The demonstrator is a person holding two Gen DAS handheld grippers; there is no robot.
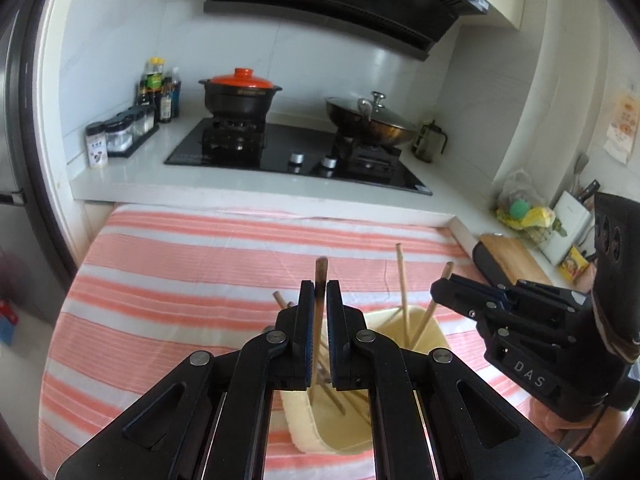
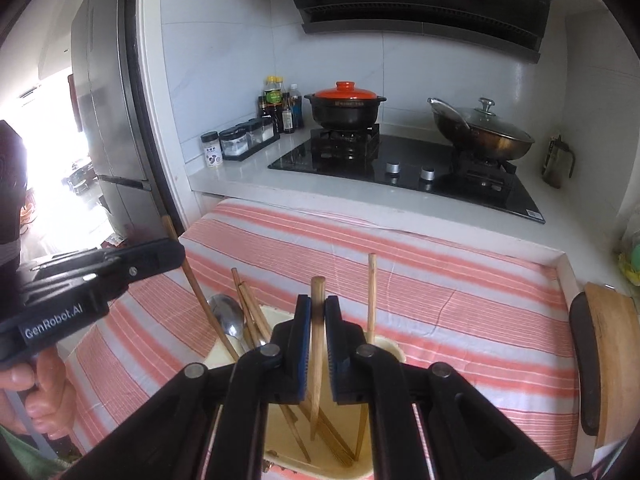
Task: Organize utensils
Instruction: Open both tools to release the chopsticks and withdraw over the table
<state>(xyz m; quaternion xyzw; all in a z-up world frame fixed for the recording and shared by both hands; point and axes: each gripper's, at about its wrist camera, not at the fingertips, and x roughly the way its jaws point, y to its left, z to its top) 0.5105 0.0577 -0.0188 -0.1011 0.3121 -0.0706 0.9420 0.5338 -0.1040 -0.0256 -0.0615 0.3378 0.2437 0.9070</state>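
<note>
A cream utensil holder (image 1: 432,328) (image 2: 390,346) stands on the striped cloth and holds several wooden chopsticks (image 2: 248,304) and a metal spoon (image 2: 228,316). My left gripper (image 1: 320,292) is shut on a dark-tipped wooden chopstick (image 1: 320,276), held upright over the holder. In the right wrist view my left gripper (image 2: 176,254) comes in from the left with that chopstick (image 2: 192,280). My right gripper (image 2: 318,308) is shut on another wooden chopstick (image 2: 317,292), its lower end inside the holder. In the left wrist view my right gripper (image 1: 440,286) is at the right, on a chopstick (image 1: 446,270).
A pink and white striped cloth (image 1: 180,272) covers the table. Behind it is a counter with a black gas hob (image 1: 296,152), a red-lidded pot (image 1: 240,92), a lidded wok (image 1: 372,116) and spice jars (image 1: 120,132). A wooden cutting board (image 2: 608,352) lies at the right. A fridge (image 2: 108,112) stands left.
</note>
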